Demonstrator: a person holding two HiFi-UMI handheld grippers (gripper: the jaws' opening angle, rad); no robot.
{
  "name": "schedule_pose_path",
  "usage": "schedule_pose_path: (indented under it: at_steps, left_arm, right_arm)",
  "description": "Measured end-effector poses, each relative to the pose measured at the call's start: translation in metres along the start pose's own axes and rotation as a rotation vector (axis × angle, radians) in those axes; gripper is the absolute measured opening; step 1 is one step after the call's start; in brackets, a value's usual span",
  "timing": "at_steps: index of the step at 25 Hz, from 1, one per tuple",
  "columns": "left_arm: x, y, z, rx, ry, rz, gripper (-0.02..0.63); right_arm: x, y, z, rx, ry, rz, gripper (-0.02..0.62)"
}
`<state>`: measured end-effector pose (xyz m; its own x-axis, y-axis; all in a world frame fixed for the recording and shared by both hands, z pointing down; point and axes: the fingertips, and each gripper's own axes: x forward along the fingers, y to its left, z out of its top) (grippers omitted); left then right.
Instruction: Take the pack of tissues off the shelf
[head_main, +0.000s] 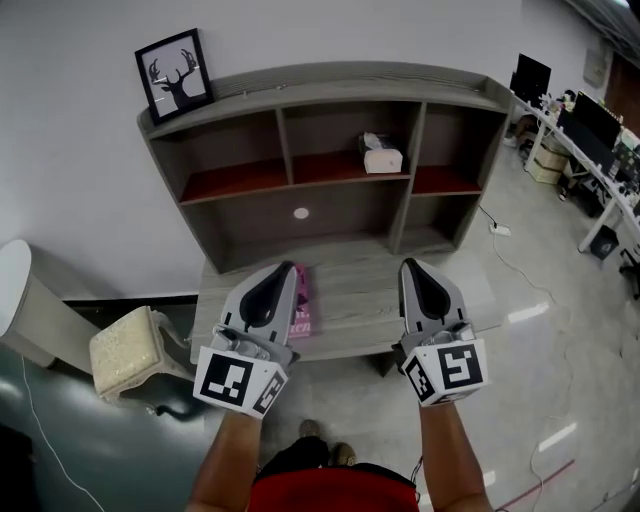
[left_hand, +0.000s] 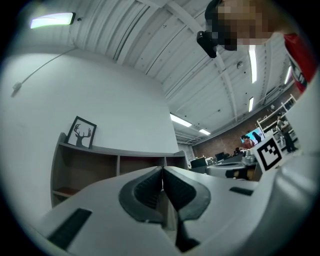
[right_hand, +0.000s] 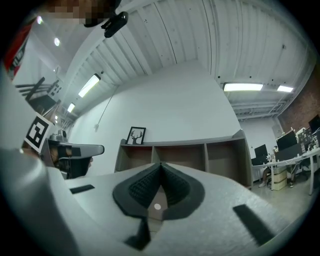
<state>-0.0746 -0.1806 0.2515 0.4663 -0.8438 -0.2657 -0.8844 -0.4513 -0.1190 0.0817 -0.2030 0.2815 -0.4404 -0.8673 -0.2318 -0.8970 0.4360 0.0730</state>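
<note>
The pack of tissues (head_main: 381, 155), white with a tissue sticking out of its top, stands in the middle upper compartment of the grey wooden shelf (head_main: 330, 85). Both grippers hover low over the shelf's desk surface (head_main: 350, 300), well short of the pack. My left gripper (head_main: 284, 268) is shut with nothing in it, its pads (left_hand: 150, 187) pressed together. My right gripper (head_main: 408, 265) is shut and empty too, its pads (right_hand: 172, 186) meeting at the tips. In both gripper views the jaws point up toward the shelf compartments (right_hand: 180, 156), and the pack is not visible there.
A pink packet (head_main: 299, 300) lies on the desk beside the left gripper. A framed deer picture (head_main: 174, 73) stands on the shelf top at left. A cream stool (head_main: 128, 352) sits at lower left. Desks with monitors (head_main: 590, 125) stand at right, and a cable (head_main: 515, 265) runs along the floor.
</note>
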Motion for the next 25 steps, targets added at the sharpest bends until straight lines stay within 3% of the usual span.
schedule_pose_path:
  at_steps: [15,20,25]
  left_arm:
    - [0.132,0.1,-0.064,-0.08,-0.028,-0.109,0.008]
    - [0.16,0.113,-0.081,-0.099,-0.025,-0.152,0.009]
    - [0.184,0.116,-0.09,-0.107,-0.025,-0.165,0.009]
  right_arm:
    - [0.157,-0.048,-0.041,-0.065,0.06,-0.138,0.008]
    - [0.191,-0.066,-0.059,-0.08,0.093,-0.189,0.075]
    - [0.22,-0.086,-0.078,-0.062,0.135,-0.199,0.201]
